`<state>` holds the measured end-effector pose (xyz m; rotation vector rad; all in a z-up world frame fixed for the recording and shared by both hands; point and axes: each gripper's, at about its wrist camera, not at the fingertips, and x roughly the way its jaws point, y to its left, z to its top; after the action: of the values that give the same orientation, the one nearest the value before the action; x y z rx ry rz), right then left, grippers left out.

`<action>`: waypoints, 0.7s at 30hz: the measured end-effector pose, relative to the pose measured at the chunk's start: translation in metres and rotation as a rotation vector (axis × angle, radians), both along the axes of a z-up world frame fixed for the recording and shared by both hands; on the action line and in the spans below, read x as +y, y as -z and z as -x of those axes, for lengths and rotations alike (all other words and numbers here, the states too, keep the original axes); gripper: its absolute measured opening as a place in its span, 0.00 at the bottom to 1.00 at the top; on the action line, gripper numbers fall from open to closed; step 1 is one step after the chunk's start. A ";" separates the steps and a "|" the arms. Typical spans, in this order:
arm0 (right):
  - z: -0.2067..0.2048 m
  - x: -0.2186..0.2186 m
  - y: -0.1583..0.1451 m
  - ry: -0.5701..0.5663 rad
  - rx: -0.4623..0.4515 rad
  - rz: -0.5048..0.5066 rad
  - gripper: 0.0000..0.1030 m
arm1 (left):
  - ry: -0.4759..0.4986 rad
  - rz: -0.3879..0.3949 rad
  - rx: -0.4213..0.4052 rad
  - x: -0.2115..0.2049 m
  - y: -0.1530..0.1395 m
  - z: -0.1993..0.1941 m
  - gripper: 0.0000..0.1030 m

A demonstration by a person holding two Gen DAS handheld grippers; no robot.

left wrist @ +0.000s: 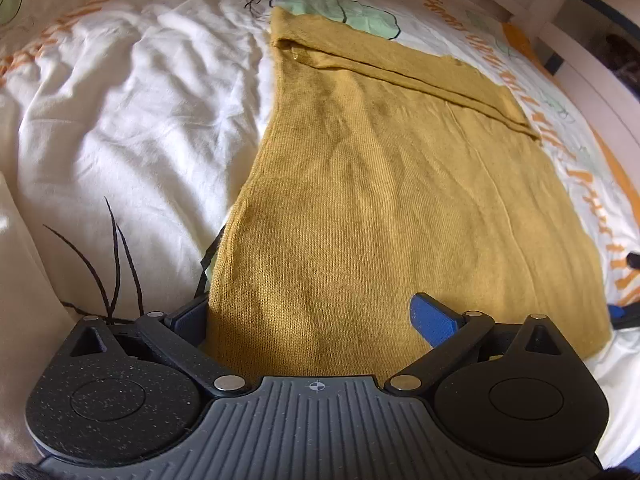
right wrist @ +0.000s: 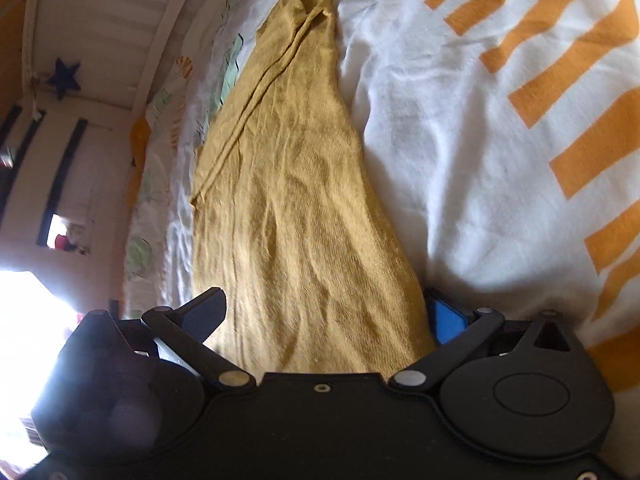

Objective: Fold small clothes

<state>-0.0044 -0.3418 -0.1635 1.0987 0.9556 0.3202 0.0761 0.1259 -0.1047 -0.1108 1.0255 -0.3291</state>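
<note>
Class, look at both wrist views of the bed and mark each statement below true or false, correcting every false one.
1. The mustard-yellow knitted garment lies on a white duvet with orange stripes. True.
2. The left gripper has its jaws clamped shut. False: they stand wide apart, with the garment's near edge between them.
3. The garment is rolled into a ball. False: it lies spread flat, with a long folded strip along one edge.
4. The right gripper has open jaws on either side of the garment. True.
5. A dark blue star hangs on the wall. True.
</note>
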 end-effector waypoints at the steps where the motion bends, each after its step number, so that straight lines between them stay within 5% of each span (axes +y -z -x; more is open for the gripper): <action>1: 0.002 0.000 0.000 0.002 -0.009 -0.007 1.00 | 0.010 -0.012 -0.006 -0.002 0.000 0.001 0.99; 3: 0.004 0.002 -0.002 -0.019 -0.025 0.010 1.00 | 0.022 -0.024 -0.011 -0.003 -0.002 0.004 0.96; 6: 0.005 0.007 -0.006 -0.061 -0.022 0.035 0.93 | 0.021 -0.029 -0.011 0.001 -0.006 0.008 0.76; 9: 0.006 0.009 -0.006 -0.117 0.001 0.020 0.60 | 0.017 0.020 0.013 0.011 -0.008 0.010 0.63; 10: 0.005 0.011 -0.005 -0.138 0.013 0.022 0.57 | 0.013 0.032 0.023 0.015 -0.009 0.011 0.60; 16: 0.007 0.018 -0.015 -0.165 0.017 0.120 0.54 | 0.000 0.067 0.061 0.024 -0.010 0.008 0.54; 19: 0.011 0.015 -0.019 -0.142 0.013 0.156 0.49 | -0.011 0.059 0.062 0.027 -0.010 0.010 0.42; 21: 0.013 0.016 -0.022 -0.139 0.006 0.209 0.20 | -0.024 0.065 0.060 0.029 -0.010 0.011 0.30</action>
<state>-0.0171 -0.3260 -0.1412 0.8446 1.0486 0.3226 0.0655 0.1552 -0.0943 -0.1923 1.0727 -0.3388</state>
